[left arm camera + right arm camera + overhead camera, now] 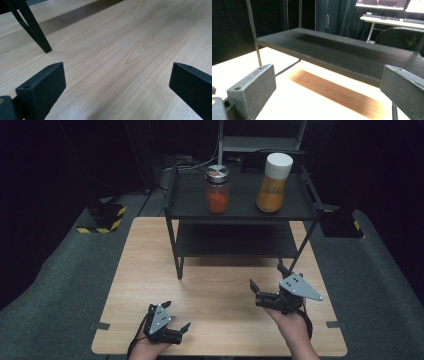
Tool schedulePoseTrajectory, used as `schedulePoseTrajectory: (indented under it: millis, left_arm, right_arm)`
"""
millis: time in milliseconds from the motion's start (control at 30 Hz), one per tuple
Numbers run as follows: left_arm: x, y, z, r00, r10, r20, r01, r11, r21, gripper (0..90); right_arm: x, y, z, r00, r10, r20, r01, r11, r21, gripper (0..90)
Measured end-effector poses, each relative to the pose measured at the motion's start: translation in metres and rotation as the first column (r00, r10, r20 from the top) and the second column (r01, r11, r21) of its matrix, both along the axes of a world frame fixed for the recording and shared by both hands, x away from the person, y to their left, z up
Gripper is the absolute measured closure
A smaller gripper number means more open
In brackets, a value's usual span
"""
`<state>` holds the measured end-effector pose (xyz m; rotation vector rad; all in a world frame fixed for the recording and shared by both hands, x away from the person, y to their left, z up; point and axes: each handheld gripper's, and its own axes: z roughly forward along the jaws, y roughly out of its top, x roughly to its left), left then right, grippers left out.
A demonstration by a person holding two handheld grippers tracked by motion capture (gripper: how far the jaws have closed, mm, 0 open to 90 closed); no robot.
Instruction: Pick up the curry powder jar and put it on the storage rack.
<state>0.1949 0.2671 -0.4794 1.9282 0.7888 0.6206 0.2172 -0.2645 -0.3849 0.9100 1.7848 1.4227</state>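
Note:
A black two-tier shelf rack (pixel 200 195) stands at the far end of a light wooden table (pixel 150 270). On its top tier are a glass jar of red-orange spice with a metal lid (pixel 217 188) and a taller jar of orange powder with a white lid (pixel 274 182). My left gripper (pixel 177 315) rests near the front edge, open, nothing between its jaws. My right gripper (pixel 268 277) is open, held low in front of the rack's right legs. In the left gripper view a rack leg (pixel 32 26) stands ahead on bare wood. The right gripper view looks at the rack's lower tier (pixel 332 52).
Grey carpet surrounds the table. Black blocks with yellow hazard stripes (pixel 102 217) sit on the floor at the far left and far right (pixel 342 222). In the right gripper view a desk with screens (pixel 392 15) stands in the dark background beside a chair back (pixel 399 37).

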Motion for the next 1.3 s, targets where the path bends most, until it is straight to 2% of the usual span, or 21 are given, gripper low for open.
schedulePoseTrajectory:
  millis: [600,967,1300]
  left_arm:
    - [-0.001,-0.002,0.000,1.0000,-0.004,0.007,0.004,0.9999,0.014,1.0]
    - [0.000,-0.003,0.001,1.0000,-0.007,0.003,0.007,0.9998,0.020,1.0]
    - [-0.001,-0.004,0.002,0.9999,-0.009,0.009,0.009,0.9994,0.033,1.1]
  right_arm:
    - [-0.005,-0.007,-0.045,0.9965,-0.006,-0.084,0.002,0.9990,-0.045,0.0]
    - [-0.003,-0.015,-0.067,0.9881,-0.013,-0.154,0.002,0.9973,-0.073,0.0]
    - [-0.001,-0.020,-0.087,0.9803,-0.018,-0.197,0.000,0.9961,-0.088,0.0]
